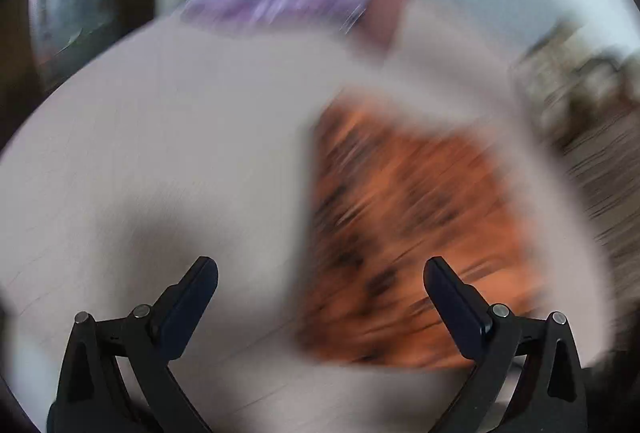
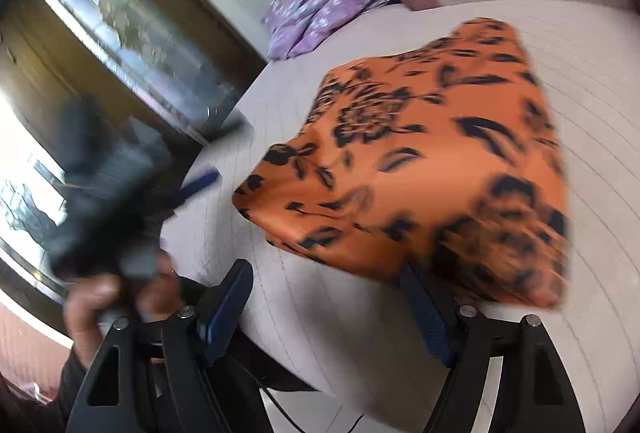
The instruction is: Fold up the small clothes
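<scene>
Orange floral garment (image 2: 420, 161), already folded into a compact bundle, is seen on the bed (image 2: 580, 73), both the left gripper (image 1: 320, 309) and right gripper (image 2: 332, 309) spread and empty, while a purple garment (image 2: 320, 5) at eleven o'clock is judged still unfolded.

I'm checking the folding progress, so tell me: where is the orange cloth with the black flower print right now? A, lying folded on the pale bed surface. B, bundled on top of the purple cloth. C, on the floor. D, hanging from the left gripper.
A: the orange cloth lies folded on the pale bed surface, apart from the purple cloth farther back, with both grippers open.
</scene>
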Action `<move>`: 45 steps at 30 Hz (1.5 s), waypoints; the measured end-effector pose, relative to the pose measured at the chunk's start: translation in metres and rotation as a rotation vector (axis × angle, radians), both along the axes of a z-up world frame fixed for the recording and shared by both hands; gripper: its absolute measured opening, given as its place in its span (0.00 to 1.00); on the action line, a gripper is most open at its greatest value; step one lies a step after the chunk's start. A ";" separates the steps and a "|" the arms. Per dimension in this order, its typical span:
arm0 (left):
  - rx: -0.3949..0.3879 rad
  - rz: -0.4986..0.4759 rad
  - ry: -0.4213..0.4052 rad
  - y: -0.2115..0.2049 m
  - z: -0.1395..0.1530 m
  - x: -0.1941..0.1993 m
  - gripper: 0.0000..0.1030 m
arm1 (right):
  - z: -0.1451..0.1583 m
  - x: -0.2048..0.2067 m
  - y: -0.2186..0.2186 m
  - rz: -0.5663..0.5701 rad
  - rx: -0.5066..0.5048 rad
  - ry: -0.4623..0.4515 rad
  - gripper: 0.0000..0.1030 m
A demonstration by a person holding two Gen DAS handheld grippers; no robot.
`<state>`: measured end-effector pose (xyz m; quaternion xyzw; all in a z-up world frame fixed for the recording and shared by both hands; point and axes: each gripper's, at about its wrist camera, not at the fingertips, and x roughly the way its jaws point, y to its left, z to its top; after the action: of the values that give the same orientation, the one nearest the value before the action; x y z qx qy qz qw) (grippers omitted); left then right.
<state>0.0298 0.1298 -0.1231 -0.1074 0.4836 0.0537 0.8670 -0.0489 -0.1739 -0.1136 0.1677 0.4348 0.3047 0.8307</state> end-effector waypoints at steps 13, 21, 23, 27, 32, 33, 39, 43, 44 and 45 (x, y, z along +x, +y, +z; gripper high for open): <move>0.135 -0.144 -0.229 -0.057 0.075 0.000 0.97 | -0.011 0.041 -0.128 -0.255 0.245 0.077 0.77; 0.051 -0.112 0.012 -0.051 -0.011 0.051 0.98 | -0.045 0.131 -0.118 -0.228 0.342 0.265 0.80; -0.069 -0.081 -0.013 -0.034 -0.015 0.047 0.98 | -0.056 0.141 -0.091 -0.131 0.276 0.312 0.44; -0.014 -0.123 -0.034 -0.040 -0.014 0.048 1.00 | -0.016 0.125 -0.065 -0.137 0.000 0.138 0.34; -0.027 -0.140 -0.054 -0.040 -0.016 0.050 1.00 | -0.047 0.128 -0.080 -0.167 0.069 0.246 0.55; -0.034 -0.141 -0.054 -0.040 -0.017 0.049 1.00 | -0.042 0.126 -0.089 -0.189 0.108 0.234 0.57; -0.027 -0.142 -0.058 -0.041 -0.019 0.048 1.00 | -0.018 0.165 -0.115 -0.269 0.235 0.202 0.79; -0.026 -0.143 -0.059 -0.038 -0.021 0.045 1.00 | -0.045 0.203 -0.087 -0.154 0.225 0.332 0.31; -0.031 -0.143 -0.059 -0.037 -0.021 0.044 1.00 | -0.029 0.195 -0.073 -0.135 0.115 0.242 0.29; -0.030 -0.143 -0.059 -0.038 -0.020 0.044 1.00 | -0.018 0.188 -0.066 -0.140 0.051 0.190 0.29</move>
<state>0.0740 0.0922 -0.1433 -0.0872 0.4650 -0.0189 0.8808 0.1396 -0.2396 -0.1319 0.2470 0.4910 0.2396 0.8003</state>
